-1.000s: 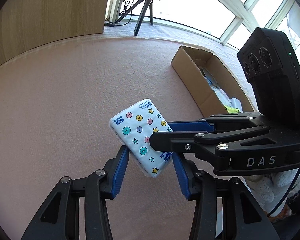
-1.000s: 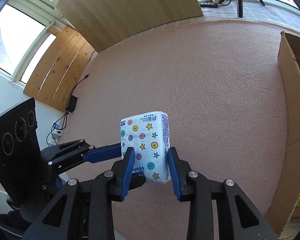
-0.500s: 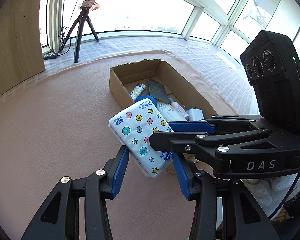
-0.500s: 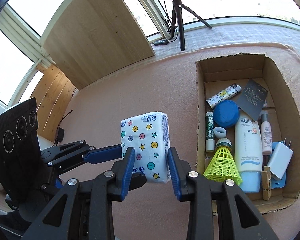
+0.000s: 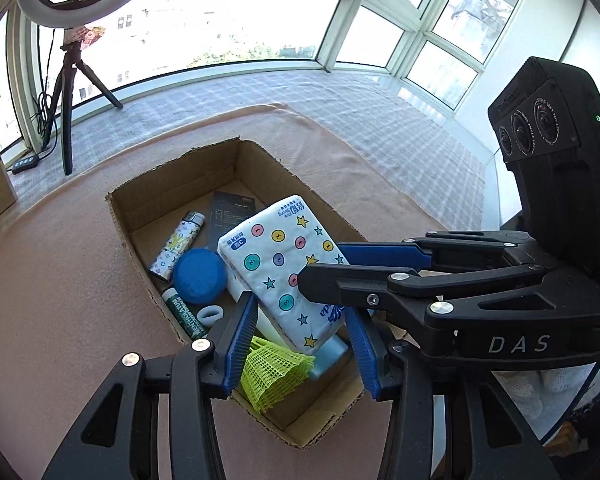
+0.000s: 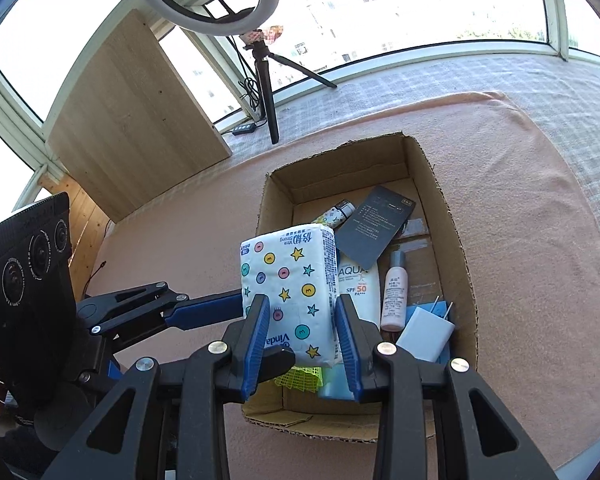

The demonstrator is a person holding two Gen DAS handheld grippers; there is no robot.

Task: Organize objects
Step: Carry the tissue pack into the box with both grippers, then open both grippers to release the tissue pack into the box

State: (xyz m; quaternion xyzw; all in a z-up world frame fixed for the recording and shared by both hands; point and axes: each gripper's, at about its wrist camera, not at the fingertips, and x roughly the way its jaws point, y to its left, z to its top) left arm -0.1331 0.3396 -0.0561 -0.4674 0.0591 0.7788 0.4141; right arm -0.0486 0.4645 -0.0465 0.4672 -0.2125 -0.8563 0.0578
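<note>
A white tissue pack (image 5: 280, 264) (image 6: 288, 280) printed with coloured dots and stars hangs tilted over an open cardboard box (image 5: 140, 264) (image 6: 456, 280). My left gripper (image 5: 300, 312) is shut on its lower end. My right gripper (image 6: 300, 304) is shut on the same pack from the other side, reaching in from the right in the left wrist view (image 5: 324, 264). The box holds a blue round lid (image 5: 199, 276), a patterned lighter (image 5: 176, 246), a dark card (image 6: 376, 228), a sunscreen tube (image 6: 360, 284), a pink bottle (image 6: 396, 296), a white plug (image 6: 424, 336) and a yellow-green shuttlecock (image 5: 272, 372).
The box lies on a pink cloth (image 6: 520, 240) spread over the floor. A ring light on a tripod (image 6: 260, 76) stands by the windows behind it. A wooden board (image 6: 136, 128) leans at the left.
Both grippers have carried the tissue pack sideways across the pink cloth until it hangs over the box. Neither grip on the pack has changed.
</note>
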